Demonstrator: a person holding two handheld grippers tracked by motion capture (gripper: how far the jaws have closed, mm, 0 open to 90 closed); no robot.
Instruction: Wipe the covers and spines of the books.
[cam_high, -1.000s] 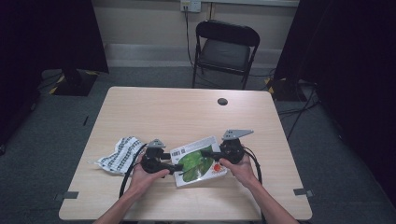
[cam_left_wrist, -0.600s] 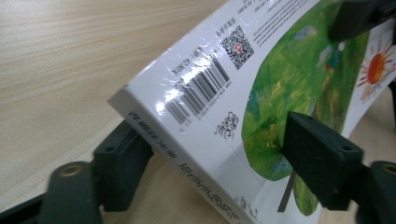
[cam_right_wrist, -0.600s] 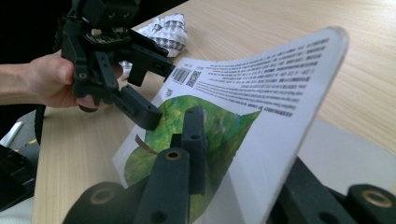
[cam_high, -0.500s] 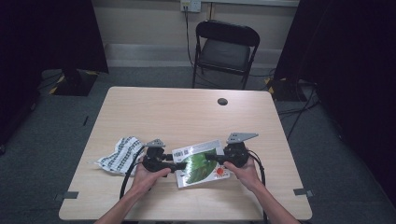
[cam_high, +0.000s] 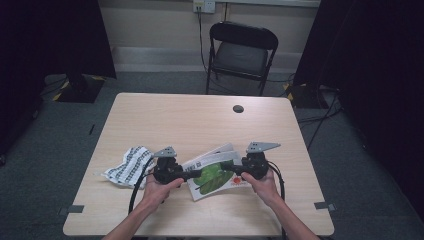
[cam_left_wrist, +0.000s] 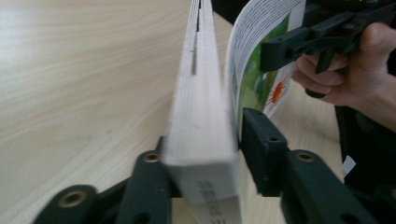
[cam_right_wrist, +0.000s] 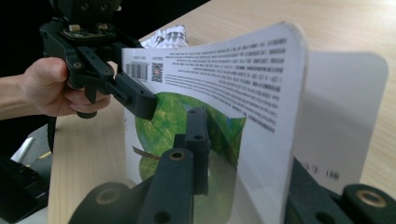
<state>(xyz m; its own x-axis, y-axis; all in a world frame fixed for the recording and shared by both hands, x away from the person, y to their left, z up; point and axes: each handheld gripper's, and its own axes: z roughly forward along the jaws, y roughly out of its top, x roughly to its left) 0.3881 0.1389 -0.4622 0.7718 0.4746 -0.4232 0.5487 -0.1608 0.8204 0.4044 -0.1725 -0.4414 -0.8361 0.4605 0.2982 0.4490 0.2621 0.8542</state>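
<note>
Both grippers pinch the book (cam_high: 212, 172): the left gripper (cam_high: 187, 174) clamps the thick block of pages at the book's left end, and the right gripper (cam_high: 234, 170) nips the glossy cover at its right end. That cover, printed with a green leaf, an orange spot and black text, bows away from the flat white pages. Each hand wraps its gripper's handle, the forearms coming in low from the near edge of the pale wooden table (cam_high: 200, 117). Left of the book lies a crumpled cloth (cam_high: 125, 165) with a black-and-white pattern. Beyond the book, past the table's far edge, stands a black folding chair (cam_high: 240, 55).
</note>
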